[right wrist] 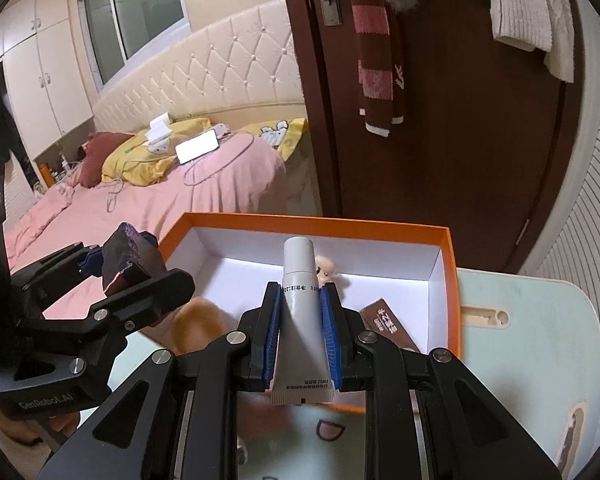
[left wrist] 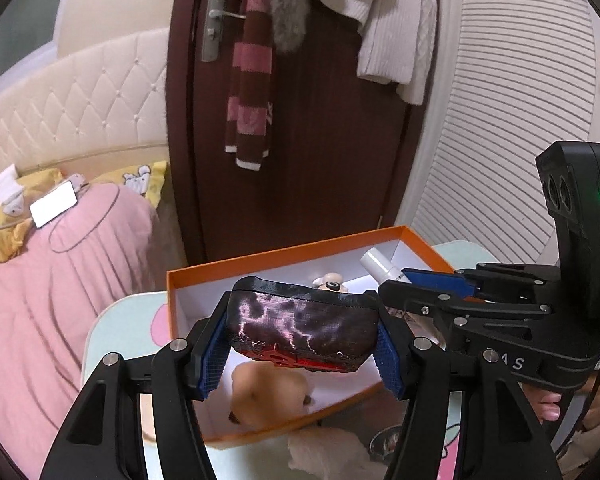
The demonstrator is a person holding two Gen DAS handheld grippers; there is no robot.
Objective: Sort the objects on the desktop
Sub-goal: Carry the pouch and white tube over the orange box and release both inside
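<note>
Left gripper (left wrist: pixel 302 350) is clamped about half open on a dark pouch (left wrist: pixel 302 326) with a pink marbled pattern and a red strip along its bottom edge, blue pads on both short ends, pouch lying crosswise. Right gripper (right wrist: pixel 300 332) is pinched nearly closed on a grey tube (right wrist: pixel 300 300), cap end pointing away toward the far wall, crimped end back between the fingers. Both loads hang above the orange box (right wrist: pixel 450 264), which sits on a pale blue table (right wrist: pixel 532 344); the pouch is over the box's near-left area, the tube over its middle. Already in the box: a small cream figurine (right wrist: pixel 326 268) near the far wall, a brown packet (right wrist: pixel 388 326) at the right, and a blurry tan soft thing (left wrist: pixel 268 396) under the pouch. My read: this is the drop-in step for both items. To do it well, lower each one until it's inside the walls before letting go, aim the pouch at bare white floor left of the figurine, and lay the tube down flat between figurine and packet so it doesn't roll. Release one at a time; the two tools are just beside each other and could clip. Pose: both grippers tilt downward and forward toward the box, left one on the left, right one on the right, roughly parallel. Fingertips of a hand (left wrist: pixel 548 406) show on the right tool's handle.
</note>
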